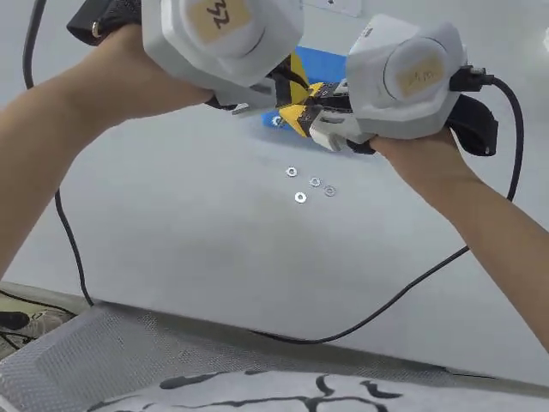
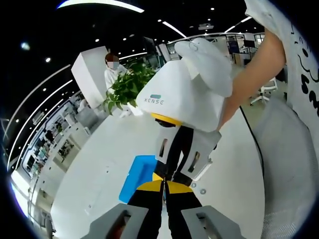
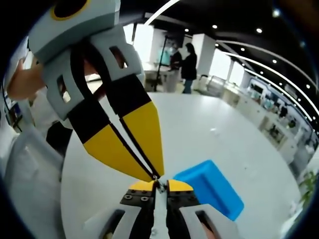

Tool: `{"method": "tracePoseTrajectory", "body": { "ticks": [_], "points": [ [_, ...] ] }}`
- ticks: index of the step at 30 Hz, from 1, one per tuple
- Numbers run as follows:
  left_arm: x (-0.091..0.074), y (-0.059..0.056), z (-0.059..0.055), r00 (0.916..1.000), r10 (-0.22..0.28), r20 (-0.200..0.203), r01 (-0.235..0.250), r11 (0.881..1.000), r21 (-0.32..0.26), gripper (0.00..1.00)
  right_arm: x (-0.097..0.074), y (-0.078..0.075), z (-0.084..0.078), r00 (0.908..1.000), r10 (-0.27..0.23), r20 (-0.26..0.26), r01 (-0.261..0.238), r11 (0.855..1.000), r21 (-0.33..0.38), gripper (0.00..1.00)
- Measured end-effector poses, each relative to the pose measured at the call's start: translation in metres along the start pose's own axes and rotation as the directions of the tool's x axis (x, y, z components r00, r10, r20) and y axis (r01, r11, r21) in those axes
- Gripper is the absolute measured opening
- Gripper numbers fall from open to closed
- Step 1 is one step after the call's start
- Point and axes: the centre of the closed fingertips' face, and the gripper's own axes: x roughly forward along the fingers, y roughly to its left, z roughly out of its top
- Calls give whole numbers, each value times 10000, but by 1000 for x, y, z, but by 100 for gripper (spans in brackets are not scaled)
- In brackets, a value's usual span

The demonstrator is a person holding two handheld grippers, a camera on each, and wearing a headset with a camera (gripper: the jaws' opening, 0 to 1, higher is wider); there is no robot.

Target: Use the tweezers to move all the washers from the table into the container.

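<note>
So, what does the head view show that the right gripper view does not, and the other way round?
Particular to the head view: four small silver metal washers lying loose in a cluster, nearer the person than the tools.
Particular to the right gripper view: two people standing far behind the table, and rows of ceiling lights.
Shared: the white table, the blue rectangular container, and the left tool and right tool, whose yellow tips meet close to that container.

Black cable (image 1: 369, 318) looping across lower right; leafy plant (image 2: 127, 87) upper left of centre; dark-clothed person (image 3: 189, 59) standing top centre.
</note>
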Motion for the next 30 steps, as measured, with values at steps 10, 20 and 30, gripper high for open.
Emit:
{"method": "tracePoseTrajectory", "body": {
  "ticks": [10,20,30],
  "points": [
    [7,23,1,9999,-55,123,50,9993,360,0,2,-21,12,9994,-150,315,143,9996,230,3],
    [23,46,-7,9998,-35,221,28,9995,320,0,16,-48,10,9990,-358,263,353,9992,185,3],
    [43,57,-29,9989,-128,451,138,9997,-219,0,39,-58,-1,9996,-252,-120,256,9991,352,3]
  ]
}}
